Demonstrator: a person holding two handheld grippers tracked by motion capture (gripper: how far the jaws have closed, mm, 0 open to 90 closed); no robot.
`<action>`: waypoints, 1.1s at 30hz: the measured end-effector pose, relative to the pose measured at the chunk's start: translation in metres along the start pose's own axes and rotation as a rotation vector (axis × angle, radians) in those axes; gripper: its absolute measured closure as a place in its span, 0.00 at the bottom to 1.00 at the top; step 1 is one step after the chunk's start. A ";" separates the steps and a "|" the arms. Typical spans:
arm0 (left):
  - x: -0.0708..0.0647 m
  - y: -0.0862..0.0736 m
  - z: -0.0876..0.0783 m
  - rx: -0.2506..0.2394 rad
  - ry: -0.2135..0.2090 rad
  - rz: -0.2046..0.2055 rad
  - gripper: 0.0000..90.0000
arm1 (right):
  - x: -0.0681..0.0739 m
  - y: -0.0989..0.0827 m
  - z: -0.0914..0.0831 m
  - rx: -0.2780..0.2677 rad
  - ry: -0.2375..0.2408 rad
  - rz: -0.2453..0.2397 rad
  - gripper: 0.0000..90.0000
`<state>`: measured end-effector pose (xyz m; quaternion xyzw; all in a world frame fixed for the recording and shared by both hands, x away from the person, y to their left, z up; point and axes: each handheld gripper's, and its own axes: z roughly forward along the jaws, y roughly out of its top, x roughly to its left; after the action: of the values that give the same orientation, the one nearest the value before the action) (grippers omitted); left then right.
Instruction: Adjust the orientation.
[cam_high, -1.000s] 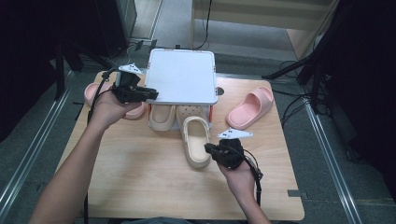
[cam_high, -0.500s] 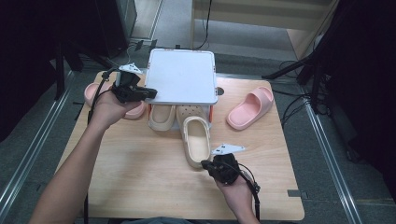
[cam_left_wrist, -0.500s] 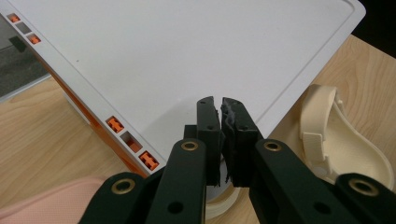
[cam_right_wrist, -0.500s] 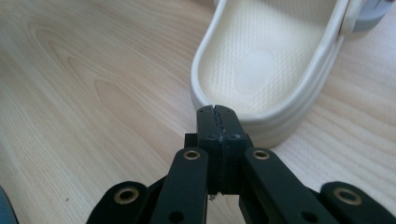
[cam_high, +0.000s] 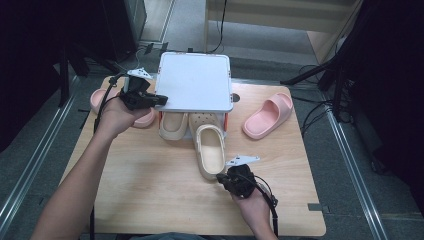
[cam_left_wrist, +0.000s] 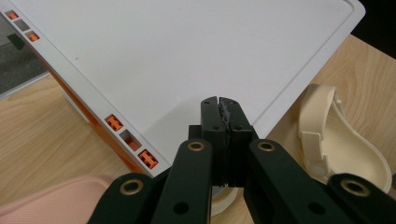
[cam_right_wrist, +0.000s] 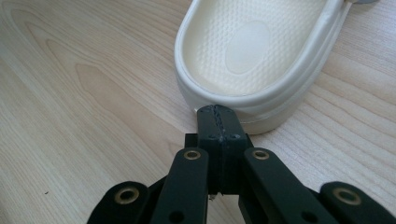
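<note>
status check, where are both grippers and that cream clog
Left gripper shut, fingers on the white rack top. Right gripper shut, tips against the heel of the cream clog. Nothing in the way.

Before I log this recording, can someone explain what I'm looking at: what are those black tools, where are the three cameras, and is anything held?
A person works at a wooden table with a hand-held two-jaw tool in each hand. One camera looks down from above; one rides on each tool. The left gripper is shut, its tips over the corner of a white rack top. The right gripper is shut, tips against the heel of a cream clog, holding nothing. A second cream clog lies partly under the rack; pink slippers lie on either side.
</note>
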<state>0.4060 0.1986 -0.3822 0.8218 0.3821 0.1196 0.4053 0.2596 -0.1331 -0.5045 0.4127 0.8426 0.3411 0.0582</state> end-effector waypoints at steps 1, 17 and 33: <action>0.000 0.000 0.000 0.000 0.000 0.000 0.99 | 0.002 -0.001 0.000 0.010 0.000 -0.002 1.00; 0.000 0.000 0.000 -0.002 -0.003 -0.007 0.99 | 0.006 0.013 0.016 -0.017 -0.002 -0.025 1.00; 0.002 0.000 0.000 -0.001 -0.015 -0.018 0.99 | -0.012 0.058 0.040 -0.050 -0.050 -0.030 1.00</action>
<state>0.4068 0.2000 -0.3826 0.8189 0.3865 0.1098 0.4098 0.3207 -0.0960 -0.5012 0.4070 0.8380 0.3508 0.0947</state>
